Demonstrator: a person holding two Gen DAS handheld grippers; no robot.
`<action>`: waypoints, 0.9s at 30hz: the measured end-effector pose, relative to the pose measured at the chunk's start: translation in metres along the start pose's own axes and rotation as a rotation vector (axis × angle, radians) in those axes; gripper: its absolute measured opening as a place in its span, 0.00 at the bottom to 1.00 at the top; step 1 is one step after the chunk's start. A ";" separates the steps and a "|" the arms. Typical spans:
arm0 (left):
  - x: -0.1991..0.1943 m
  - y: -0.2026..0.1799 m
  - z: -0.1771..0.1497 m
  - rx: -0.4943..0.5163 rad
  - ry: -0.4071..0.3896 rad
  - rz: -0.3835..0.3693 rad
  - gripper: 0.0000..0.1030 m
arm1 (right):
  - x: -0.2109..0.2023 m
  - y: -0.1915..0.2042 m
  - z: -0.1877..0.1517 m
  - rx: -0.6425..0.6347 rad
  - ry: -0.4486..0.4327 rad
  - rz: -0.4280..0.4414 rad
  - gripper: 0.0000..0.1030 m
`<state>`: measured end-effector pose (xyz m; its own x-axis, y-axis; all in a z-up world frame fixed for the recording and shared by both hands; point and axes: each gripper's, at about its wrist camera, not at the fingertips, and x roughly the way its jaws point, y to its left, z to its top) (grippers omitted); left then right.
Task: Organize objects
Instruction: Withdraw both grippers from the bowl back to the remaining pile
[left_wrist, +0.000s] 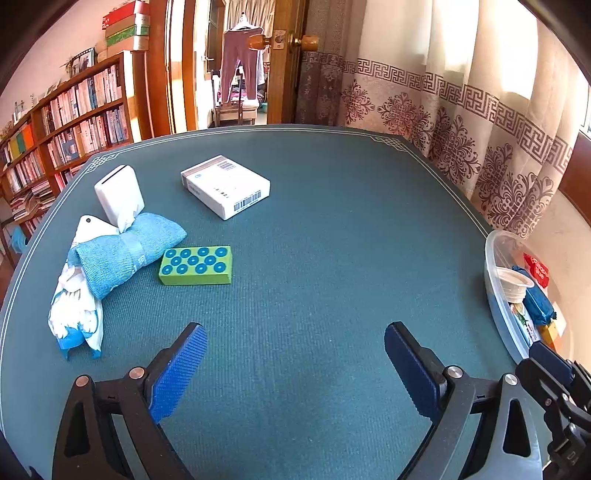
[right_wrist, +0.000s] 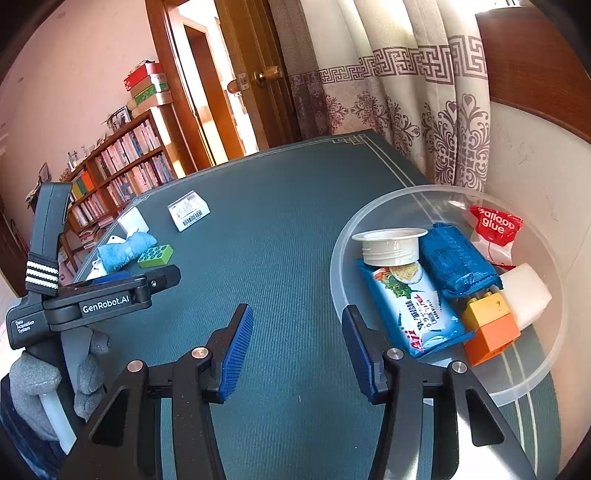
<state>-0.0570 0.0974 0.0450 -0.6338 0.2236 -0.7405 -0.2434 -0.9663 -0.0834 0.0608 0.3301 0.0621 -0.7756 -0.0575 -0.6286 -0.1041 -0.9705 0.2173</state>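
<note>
Looking along the left gripper (left_wrist: 295, 365): jaws spread wide, nothing between them, only bare teal desk (left_wrist: 332, 240) beneath. Far left on the desk, a loose cluster: white-and-blue printed pouch (left_wrist: 75, 317) lying flat, rolled blue towel (left_wrist: 125, 251) on top of its upper end, white pack (left_wrist: 120, 195) propped upright against the towel. Just right of the towel, touching or nearly so, green block with blue studs (left_wrist: 195, 265). Further back and apart, flat white box with barcodes (left_wrist: 225, 186). At far right edge, clear plastic bowl (left_wrist: 496, 317), partly cut off, part of the right gripper's frame in front of it.

Looking along the right gripper (right_wrist: 297, 347): jaws parted about halfway, holding nothing, over bare desk just left of the bowl (right_wrist: 340, 258). Inside the bowl: white cup (right_wrist: 391, 245) lying on its side, dark blue wrapped packet (right_wrist: 456, 264), light blue snack packet (right_wrist: 413, 310), red-and-white "balloon glue" sachet (right_wrist: 493, 230), white bottle (right_wrist: 528, 295), yellow-and-orange block (right_wrist: 489, 325). At left, grey-gloved hand (right_wrist: 48, 380) on the left gripper's handle. Beyond, same towel (right_wrist: 123, 251), green block (right_wrist: 155, 256) and barcoded box (right_wrist: 188, 210).
</note>
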 end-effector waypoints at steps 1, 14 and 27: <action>0.000 0.004 0.000 -0.008 -0.001 0.004 0.96 | 0.002 0.002 -0.001 -0.003 0.009 0.005 0.50; -0.003 0.042 -0.006 -0.066 -0.009 0.067 0.97 | 0.025 0.026 -0.009 -0.019 0.085 0.044 0.51; -0.006 0.073 -0.009 -0.114 -0.006 0.103 1.00 | 0.054 0.046 -0.010 -0.007 0.174 0.111 0.60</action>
<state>-0.0644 0.0242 0.0368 -0.6554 0.1233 -0.7451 -0.0923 -0.9923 -0.0830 0.0207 0.2800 0.0308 -0.6624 -0.2028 -0.7212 -0.0194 -0.9577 0.2871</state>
